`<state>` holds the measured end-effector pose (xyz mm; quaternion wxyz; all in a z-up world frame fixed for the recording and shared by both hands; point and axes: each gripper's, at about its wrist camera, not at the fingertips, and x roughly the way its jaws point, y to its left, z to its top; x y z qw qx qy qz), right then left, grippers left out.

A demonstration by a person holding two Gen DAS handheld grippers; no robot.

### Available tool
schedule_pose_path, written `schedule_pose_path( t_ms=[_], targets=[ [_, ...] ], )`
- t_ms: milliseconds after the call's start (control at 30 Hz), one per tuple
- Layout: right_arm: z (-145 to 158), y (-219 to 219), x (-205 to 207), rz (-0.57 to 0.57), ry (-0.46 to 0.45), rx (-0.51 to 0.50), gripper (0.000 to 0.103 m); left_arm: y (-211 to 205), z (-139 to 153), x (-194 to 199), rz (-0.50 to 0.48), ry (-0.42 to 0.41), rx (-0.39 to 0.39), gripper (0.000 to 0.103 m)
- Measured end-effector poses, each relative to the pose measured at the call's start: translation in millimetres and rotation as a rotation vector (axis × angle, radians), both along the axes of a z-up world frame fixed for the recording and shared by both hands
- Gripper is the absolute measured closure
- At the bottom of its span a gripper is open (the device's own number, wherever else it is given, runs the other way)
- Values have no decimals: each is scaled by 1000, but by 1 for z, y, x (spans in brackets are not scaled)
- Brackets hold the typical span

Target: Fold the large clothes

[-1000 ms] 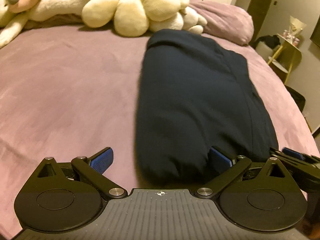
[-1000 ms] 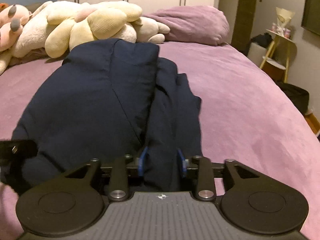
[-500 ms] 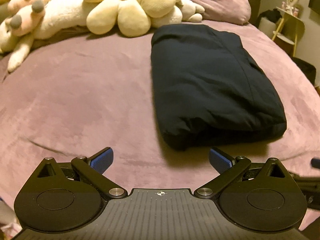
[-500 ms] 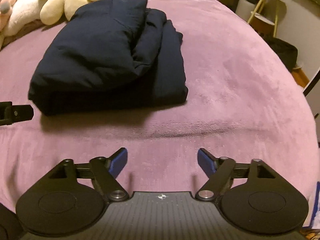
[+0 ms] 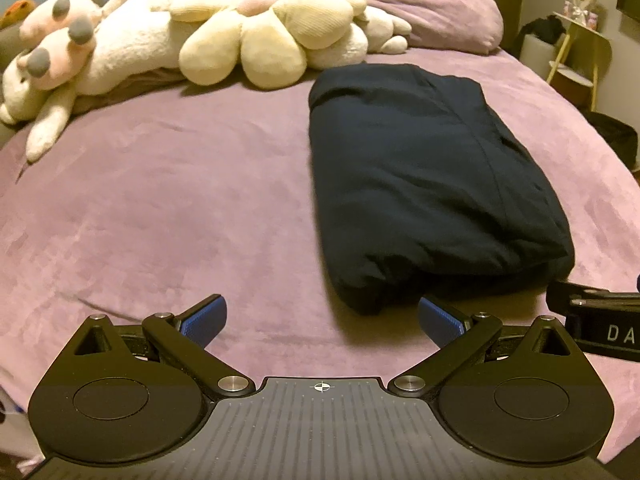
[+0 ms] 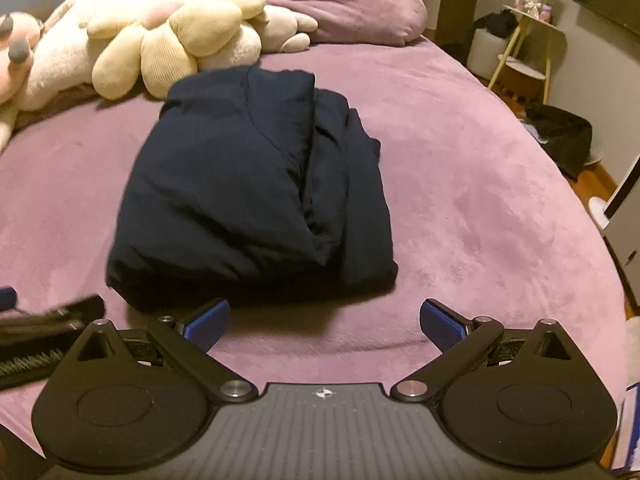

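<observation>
1. Nearest, the left tool (image 5: pixel 322 318) and right tool (image 6: pixel 325 320) are held spread wide, nothing between the pads; the right jaws have just been opening.
2. Beyond, the folded navy garment (image 6: pixel 248 196) lies released on the bed (image 6: pixel 460 208).
3. Its loose right-hand layers could be snagged and unfolded by a careless pass; the plush toys (image 5: pixel 240 36) lie farthest.
</observation>
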<state>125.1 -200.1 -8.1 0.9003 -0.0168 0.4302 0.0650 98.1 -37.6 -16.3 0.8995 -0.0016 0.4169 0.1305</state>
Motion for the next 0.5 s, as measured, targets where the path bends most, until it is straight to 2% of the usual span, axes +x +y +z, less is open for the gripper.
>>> schedule_pose_path(
  t_ms=[233,500],
  targets=[
    [-1,9,-1,22,4,-42,1,1,-1,1,-3,9,-8,0],
    [0,8,-1,6,23,-46,1,3,0,2,-2,13,-13,0]
  ],
)
